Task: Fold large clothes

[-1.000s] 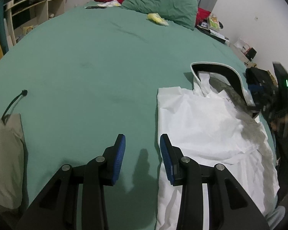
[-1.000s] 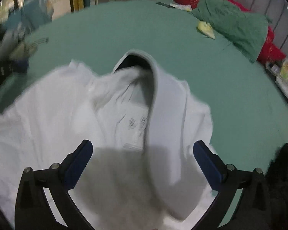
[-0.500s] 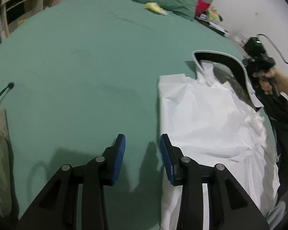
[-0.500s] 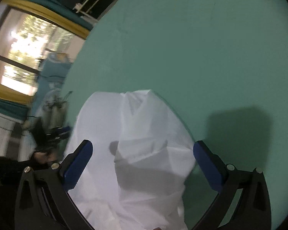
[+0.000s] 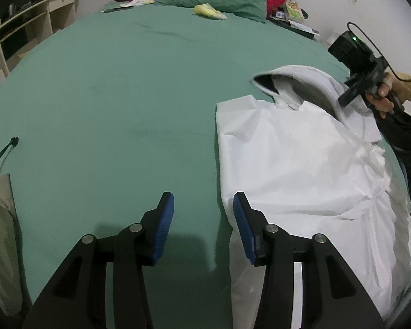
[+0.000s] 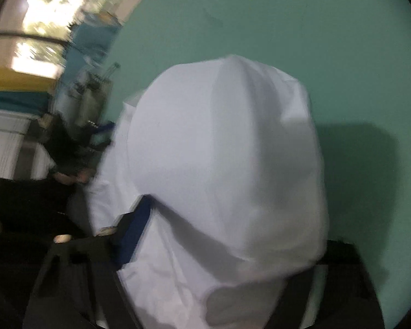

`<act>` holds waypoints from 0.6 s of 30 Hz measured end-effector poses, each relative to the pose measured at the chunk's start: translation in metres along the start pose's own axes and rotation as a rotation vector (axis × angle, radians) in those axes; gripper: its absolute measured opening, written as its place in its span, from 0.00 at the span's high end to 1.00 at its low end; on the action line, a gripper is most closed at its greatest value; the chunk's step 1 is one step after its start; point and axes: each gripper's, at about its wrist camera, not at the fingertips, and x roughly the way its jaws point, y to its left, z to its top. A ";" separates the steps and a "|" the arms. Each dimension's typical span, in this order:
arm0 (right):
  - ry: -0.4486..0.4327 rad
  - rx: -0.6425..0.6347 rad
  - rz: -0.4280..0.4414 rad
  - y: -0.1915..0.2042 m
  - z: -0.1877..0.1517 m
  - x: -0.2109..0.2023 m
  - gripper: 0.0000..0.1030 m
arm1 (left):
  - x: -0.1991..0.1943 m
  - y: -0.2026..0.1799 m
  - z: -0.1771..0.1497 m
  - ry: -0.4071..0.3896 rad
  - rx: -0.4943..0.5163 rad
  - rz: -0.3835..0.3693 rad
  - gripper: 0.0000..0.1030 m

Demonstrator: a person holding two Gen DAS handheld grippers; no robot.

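Right now: white garment spread along the right edge of the green bed, long axis running from the near edge toward the hooded collar farther up. Left gripper hovering over bare sheet just beside the garment's left edge, jaws partly apart and opening, nothing between them. Right gripper far closer, over the collar end, jaws closing with bunched white cloth between them, one blue pad against the fabric, other pad hidden, so firm grip cannot be told
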 end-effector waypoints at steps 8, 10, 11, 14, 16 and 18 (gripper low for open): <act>0.056 -0.053 -0.193 0.060 -0.007 0.022 0.88 | -0.016 -0.001 0.002 -0.028 -0.010 -0.021 0.53; 0.065 -0.059 -0.225 0.070 -0.011 0.023 0.89 | -0.021 -0.002 0.003 -0.035 -0.012 -0.024 0.53; 0.073 -0.061 -0.242 0.071 -0.016 0.021 0.89 | -0.023 -0.002 0.003 -0.036 -0.011 -0.028 0.53; 0.085 -0.058 -0.290 0.072 -0.026 0.017 0.89 | -0.027 -0.001 0.003 -0.040 -0.012 -0.028 0.53; 0.089 -0.063 -0.326 0.075 -0.025 0.016 0.89 | -0.028 0.002 0.002 -0.037 -0.018 -0.028 0.53; 0.095 -0.077 -0.376 0.081 -0.025 0.016 0.89 | -0.029 0.004 0.001 -0.031 -0.025 -0.028 0.53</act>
